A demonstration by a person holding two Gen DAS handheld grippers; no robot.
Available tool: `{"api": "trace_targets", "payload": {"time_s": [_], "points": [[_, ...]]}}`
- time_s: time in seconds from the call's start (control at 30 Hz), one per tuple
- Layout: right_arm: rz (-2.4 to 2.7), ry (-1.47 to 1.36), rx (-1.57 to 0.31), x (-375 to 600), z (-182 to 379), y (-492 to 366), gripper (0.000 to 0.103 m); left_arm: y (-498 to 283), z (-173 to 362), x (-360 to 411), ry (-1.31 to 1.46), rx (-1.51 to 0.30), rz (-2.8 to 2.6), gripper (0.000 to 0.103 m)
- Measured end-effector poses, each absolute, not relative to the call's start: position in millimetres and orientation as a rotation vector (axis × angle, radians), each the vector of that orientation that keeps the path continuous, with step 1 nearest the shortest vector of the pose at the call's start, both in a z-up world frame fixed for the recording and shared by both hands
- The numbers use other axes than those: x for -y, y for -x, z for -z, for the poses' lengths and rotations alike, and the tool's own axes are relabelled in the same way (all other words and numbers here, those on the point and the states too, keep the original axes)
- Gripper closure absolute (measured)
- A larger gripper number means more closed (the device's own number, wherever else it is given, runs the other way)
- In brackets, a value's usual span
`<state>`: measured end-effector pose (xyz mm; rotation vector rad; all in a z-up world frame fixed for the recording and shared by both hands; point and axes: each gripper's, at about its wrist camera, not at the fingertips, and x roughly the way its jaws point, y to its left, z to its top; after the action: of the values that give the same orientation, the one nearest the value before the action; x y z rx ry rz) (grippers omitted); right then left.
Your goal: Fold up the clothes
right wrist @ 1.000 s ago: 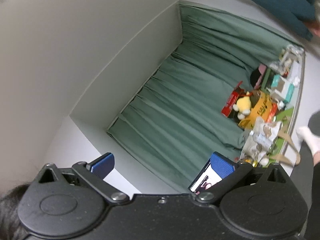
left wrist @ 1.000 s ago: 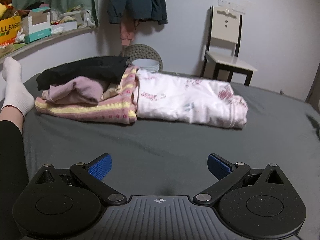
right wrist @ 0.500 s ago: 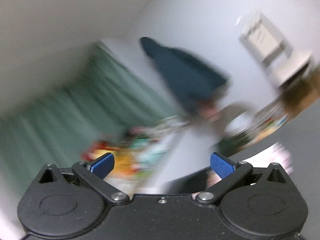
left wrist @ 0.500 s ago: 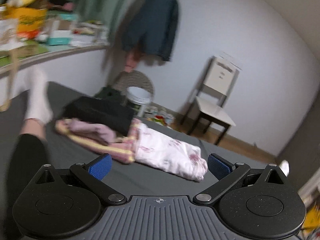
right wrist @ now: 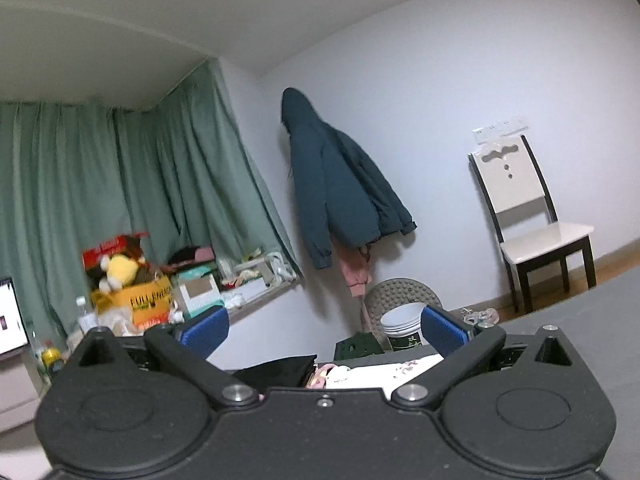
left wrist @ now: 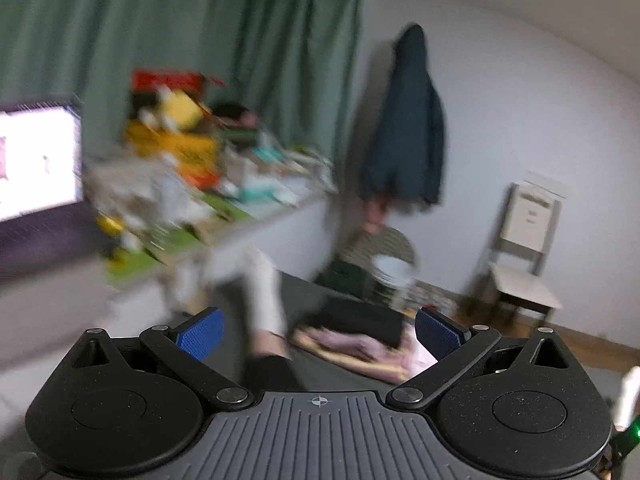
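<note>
Both grippers, left (left wrist: 318, 334) and right (right wrist: 325, 330), are hanging with fingers spread, gripping nothing. The clothes (left wrist: 352, 346) are lying piled on the grey bed (right wrist: 592, 304) at twelve o'clock, looking soft, light and limp; pinching a hem or corner seems best.

left gripper (left wrist: 318, 330): black body, two round matte discs, triangular cutouts, silver screws at the pivots, black linkage arms, blue textured pads (left wrist: 200, 332); ribbed grey centre plate with a small white crosshair mark, green light at the lower right edge. right gripper (right wrist: 324, 330): same black build, silver screws, blue pads (right wrist: 442, 329), plain black centre with one small screw. Person: white sock (left wrist: 264, 300), black trouser leg (left wrist: 272, 372), blurred
</note>
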<state>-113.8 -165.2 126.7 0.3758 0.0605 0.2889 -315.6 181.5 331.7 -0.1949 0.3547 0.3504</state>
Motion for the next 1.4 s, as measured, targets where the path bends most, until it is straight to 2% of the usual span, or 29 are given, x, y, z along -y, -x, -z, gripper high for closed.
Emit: {"api": "trace_targets", "payload": {"time_s": [0.23, 0.43, 0.57, 0.97, 1.17, 1.23, 1.27, 1.33, 1.4], "points": [[-0.234, -0.4, -0.088, 206, -84, 119, 0.0, 431, -414, -204, 0.029, -0.277, -0.691, 0.001], [-0.198, -0.478, -0.134, 219, -63, 118, 0.0, 529, -423, -224, -0.013, -0.395, -0.978, 0.001], [-0.172, -0.505, -0.166, 224, -48, 118, 0.0, 585, -393, -259, 0.109, -0.481, -1.114, 0.001], [-0.225, -0.311, -0.184, 200, -48, 121, 0.0, 693, -232, -338, 0.457, -0.839, -1.525, 0.001], [-0.25, -0.265, -0.191, 198, -50, 121, 0.0, 720, -176, -374, 0.604, -0.833, -1.592, 0.002], [-0.251, -0.274, -0.2, 201, -50, 120, 0.0, 719, -164, -383, 0.603, -0.84, -1.611, 0.013], [-0.248, -0.282, -0.204, 202, -50, 120, 0.0, 723, -161, -388, 0.634, -0.814, -1.609, 0.015], [-0.243, -0.298, -0.212, 206, -49, 119, 0.0, 734, -155, -397, 0.703, -0.754, -1.601, 0.034], [-0.238, -0.319, -0.221, 211, -48, 117, 0.0, 745, -150, -403, 0.784, -0.695, -1.574, 0.045]]}}
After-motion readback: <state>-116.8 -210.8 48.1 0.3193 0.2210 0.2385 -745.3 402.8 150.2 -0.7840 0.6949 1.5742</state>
